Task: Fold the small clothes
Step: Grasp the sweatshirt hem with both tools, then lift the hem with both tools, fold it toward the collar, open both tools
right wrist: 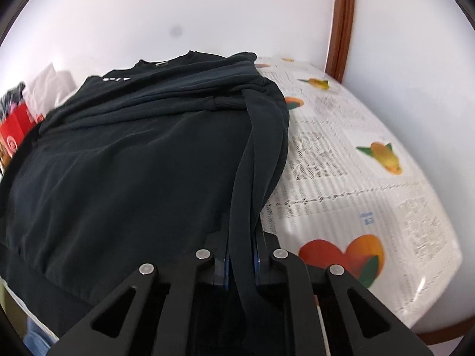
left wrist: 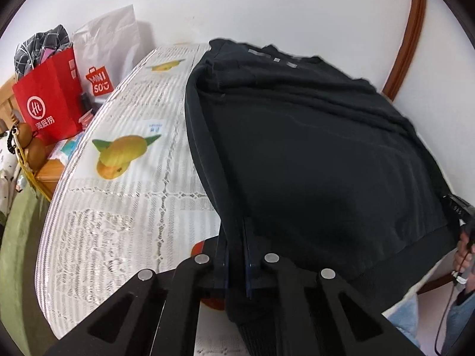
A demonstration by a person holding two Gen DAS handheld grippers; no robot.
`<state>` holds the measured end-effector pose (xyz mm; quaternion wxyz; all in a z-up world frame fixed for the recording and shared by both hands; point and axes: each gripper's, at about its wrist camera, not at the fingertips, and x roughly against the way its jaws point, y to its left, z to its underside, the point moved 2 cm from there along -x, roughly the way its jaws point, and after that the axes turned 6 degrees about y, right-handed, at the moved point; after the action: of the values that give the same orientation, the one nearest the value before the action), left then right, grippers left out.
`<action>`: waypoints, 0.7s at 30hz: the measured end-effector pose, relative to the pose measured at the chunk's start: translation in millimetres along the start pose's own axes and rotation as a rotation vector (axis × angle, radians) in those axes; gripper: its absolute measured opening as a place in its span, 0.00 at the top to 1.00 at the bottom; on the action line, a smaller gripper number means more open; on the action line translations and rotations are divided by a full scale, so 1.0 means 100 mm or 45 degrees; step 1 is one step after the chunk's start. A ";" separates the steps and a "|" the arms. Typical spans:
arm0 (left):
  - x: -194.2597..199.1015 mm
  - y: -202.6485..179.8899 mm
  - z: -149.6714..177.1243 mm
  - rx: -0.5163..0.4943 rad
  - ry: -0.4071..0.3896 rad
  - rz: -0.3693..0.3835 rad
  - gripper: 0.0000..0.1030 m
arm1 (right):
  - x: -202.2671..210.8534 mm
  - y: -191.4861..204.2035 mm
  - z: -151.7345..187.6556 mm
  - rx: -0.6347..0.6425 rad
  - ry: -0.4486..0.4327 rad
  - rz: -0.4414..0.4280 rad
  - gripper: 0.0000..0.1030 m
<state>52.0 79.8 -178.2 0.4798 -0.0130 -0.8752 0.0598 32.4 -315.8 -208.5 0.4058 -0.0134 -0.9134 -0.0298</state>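
A black sweatshirt (left wrist: 311, 148) lies on the table, its sleeves folded in and its hem toward me. My left gripper (left wrist: 236, 234) is shut on the hem's left corner and holds it lifted off the table. In the right wrist view the same black sweatshirt (right wrist: 133, 163) fills the left half. My right gripper (right wrist: 241, 237) is shut on the hem's right corner, with folded cloth running between its fingers. The right gripper (left wrist: 458, 207) also shows at the far right edge of the left wrist view, at the other hem corner.
The table wears a white lace cloth with fruit prints (left wrist: 124, 178), also seen in the right wrist view (right wrist: 356, 178). A red paper bag (left wrist: 47, 103) and a white Miniso bag (left wrist: 104, 53) stand beyond the table's left edge. A white wall is behind.
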 end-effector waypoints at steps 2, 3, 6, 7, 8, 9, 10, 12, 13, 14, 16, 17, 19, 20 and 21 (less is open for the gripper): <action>0.16 0.02 0.02 -0.007 -0.042 0.023 0.93 | 0.14 -0.08 0.01 -0.023 -0.041 -0.053 0.91; 0.25 0.03 0.02 -0.010 -0.068 0.046 0.93 | 0.22 -0.13 0.01 -0.040 -0.064 -0.096 0.91; 0.44 0.05 -0.03 -0.011 -0.135 0.107 0.93 | 0.41 -0.25 -0.01 -0.078 -0.123 -0.188 0.91; 0.47 0.05 -0.08 -0.008 -0.154 0.116 0.93 | 0.45 -0.25 -0.04 -0.075 -0.139 -0.193 0.91; 0.50 0.05 -0.11 -0.008 -0.170 0.120 0.93 | 0.47 -0.23 -0.07 -0.068 -0.152 -0.191 0.91; 0.52 0.05 -0.15 -0.007 -0.180 0.118 0.93 | 0.50 -0.21 -0.13 -0.060 -0.168 -0.189 0.91; 0.54 0.04 -0.22 -0.008 -0.190 0.118 0.93 | 0.51 -0.21 -0.17 -0.060 -0.177 -0.189 0.91; 0.59 0.03 -0.33 -0.014 -0.209 0.125 0.93 | 0.55 -0.18 -0.30 -0.060 -0.202 -0.198 0.91; 0.60 0.03 -0.40 -0.014 -0.221 0.120 0.93 | 0.57 -0.18 -0.34 -0.062 -0.213 -0.203 0.91; 0.62 0.04 -0.46 -0.013 -0.230 0.115 0.93 | 0.58 -0.18 -0.41 -0.069 -0.226 -0.212 0.91; 0.63 0.05 -0.59 -0.004 -0.246 0.112 0.93 | 0.59 -0.19 -0.57 -0.088 -0.246 -0.226 0.91; 0.64 0.07 -0.68 0.004 -0.253 0.114 0.93 | 0.59 -0.19 -0.63 -0.096 -0.254 -0.233 0.91; 0.62 0.08 -0.83 0.015 -0.249 0.135 0.93 | 0.58 -0.19 -0.80 -0.110 -0.266 -0.254 0.91; 0.61 0.09 -0.89 0.021 -0.248 0.149 0.93 | 0.58 -0.18 -0.86 -0.116 -0.268 -0.264 0.91; 0.60 0.10 -0.98 0.029 -0.249 0.160 0.93 | 0.56 -0.18 -0.95 -0.125 -0.269 -0.283 0.91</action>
<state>101.4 103.7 -77.1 0.3878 -0.0564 -0.9145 0.1008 64.3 -339.8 -104.0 0.3005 0.0649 -0.9443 -0.1176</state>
